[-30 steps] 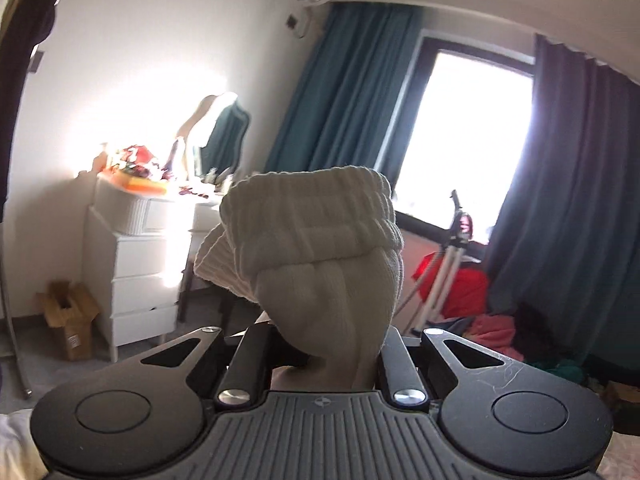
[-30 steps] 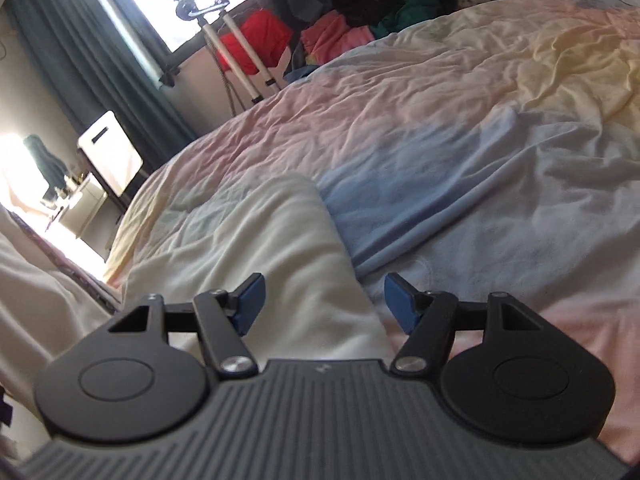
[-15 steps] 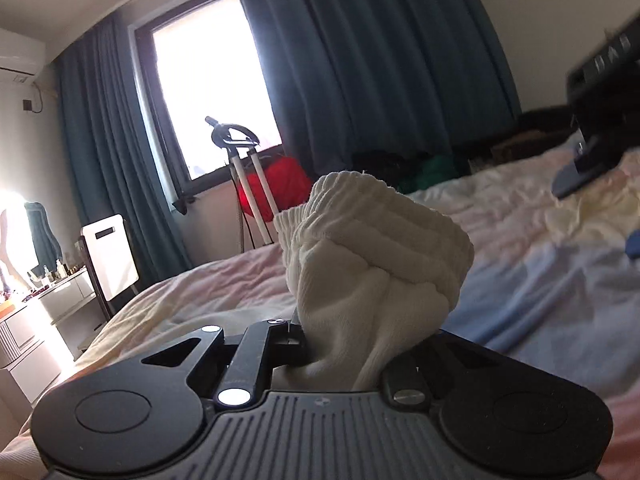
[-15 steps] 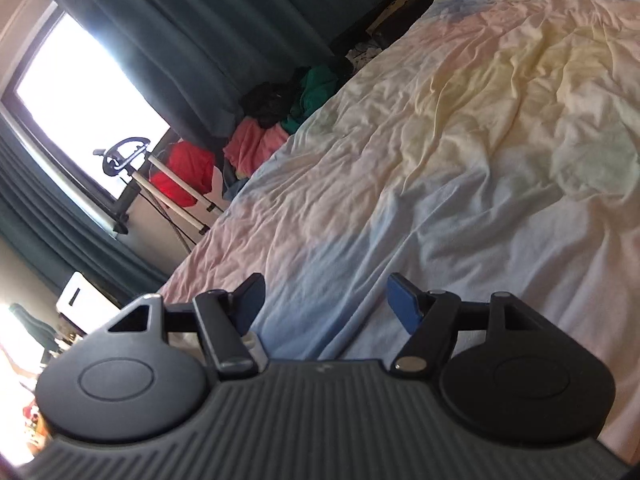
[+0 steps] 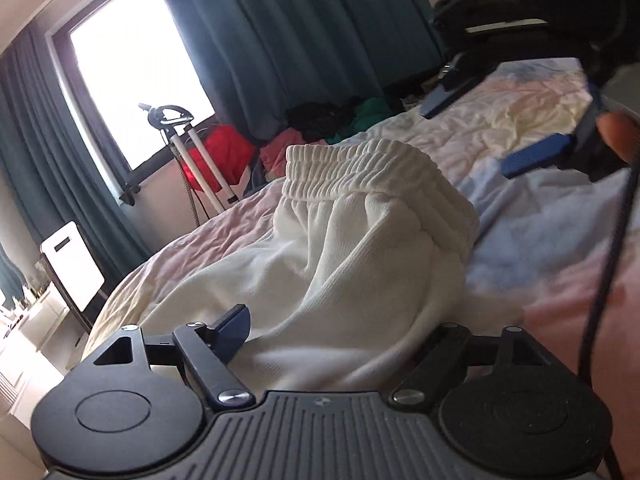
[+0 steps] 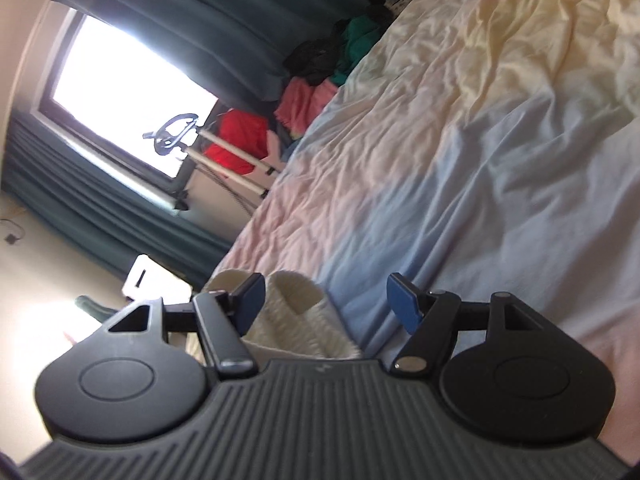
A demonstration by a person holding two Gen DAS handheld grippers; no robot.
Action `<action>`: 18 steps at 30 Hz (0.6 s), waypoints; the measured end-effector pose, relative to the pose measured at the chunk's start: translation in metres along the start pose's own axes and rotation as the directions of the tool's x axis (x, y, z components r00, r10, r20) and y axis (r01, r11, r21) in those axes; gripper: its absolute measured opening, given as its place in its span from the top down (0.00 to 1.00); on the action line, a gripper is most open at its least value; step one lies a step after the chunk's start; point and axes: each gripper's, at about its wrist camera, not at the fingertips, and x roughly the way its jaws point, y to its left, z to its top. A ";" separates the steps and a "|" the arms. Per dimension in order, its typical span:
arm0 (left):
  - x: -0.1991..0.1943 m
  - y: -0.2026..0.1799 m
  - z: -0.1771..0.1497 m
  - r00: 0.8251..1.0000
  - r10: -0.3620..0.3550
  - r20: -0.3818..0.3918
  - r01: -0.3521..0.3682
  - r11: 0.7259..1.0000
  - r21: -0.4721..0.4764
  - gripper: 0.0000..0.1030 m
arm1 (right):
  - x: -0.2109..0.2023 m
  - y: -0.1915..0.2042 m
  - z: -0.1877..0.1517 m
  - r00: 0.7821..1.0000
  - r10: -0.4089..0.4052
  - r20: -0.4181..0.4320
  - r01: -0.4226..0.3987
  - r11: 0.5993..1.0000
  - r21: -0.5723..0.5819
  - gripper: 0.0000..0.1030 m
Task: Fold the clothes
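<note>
I had brought the white garment [image 5: 372, 248] down from the air onto the bed [image 5: 552, 240], and my left gripper [image 5: 332, 332] was opening to drop it ahead while my right gripper [image 6: 326, 300] stayed spread, empty.

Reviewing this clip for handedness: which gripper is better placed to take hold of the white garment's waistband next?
Probably left. The left gripper sits right over the white garment, jaws opening with cloth between them. The right gripper is open above the bedsheet.

White ribbed-waistband garment [image 5: 360, 248], bunched in a heap on bed [image 5: 540, 232]
</note>
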 end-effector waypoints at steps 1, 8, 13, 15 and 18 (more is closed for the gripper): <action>-0.007 0.005 -0.006 1.000 0.003 0.003 -0.003 0.999 0.034 0.20 | 0.001 0.002 -0.002 1.000 0.007 -0.013 -0.007 1.000 -0.003 0.32; -0.047 0.042 -0.060 0.992 0.127 -0.021 -0.122 0.979 0.162 0.19 | 0.009 0.019 -0.016 0.996 -0.002 -0.089 -0.003 0.999 -0.054 0.17; -0.054 0.080 -0.088 0.982 0.173 -0.075 -0.176 0.984 -0.032 0.19 | 0.017 0.021 -0.028 0.990 -0.031 -0.141 0.023 0.998 -0.059 0.17; -0.057 0.099 -0.096 0.979 0.180 -0.095 -0.192 0.972 -0.136 0.19 | 0.022 0.018 -0.031 0.985 -0.023 -0.169 0.017 0.999 -0.037 0.17; -0.066 0.122 -0.098 0.973 0.195 -0.121 -0.220 0.944 -0.245 0.16 | 0.031 0.017 -0.037 0.983 -0.030 -0.183 0.026 0.999 -0.022 0.11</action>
